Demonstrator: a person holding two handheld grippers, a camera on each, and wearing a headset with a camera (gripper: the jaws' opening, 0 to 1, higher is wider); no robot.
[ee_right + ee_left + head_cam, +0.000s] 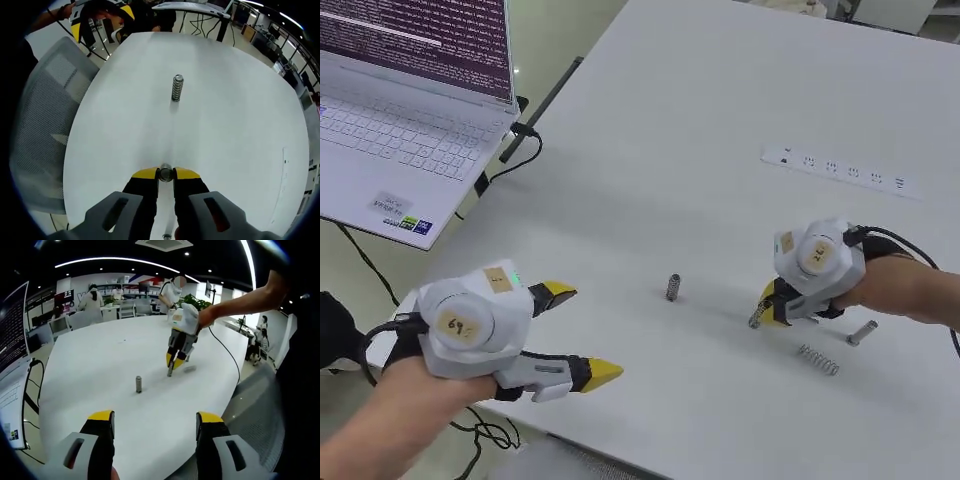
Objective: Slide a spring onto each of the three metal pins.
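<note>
On a white workbench (700,120), the left gripper (582,332) hovers at the near edge, jaws wide apart and empty. The right gripper (772,308) pinches a metal pin (757,318); its own view shows the pin's round end between the yellow tips. A spring-covered pin (673,287) stands upright between the grippers. The head view adds a loose spring (818,359) and a bare pin (862,332) lying beside the right gripper
</note>
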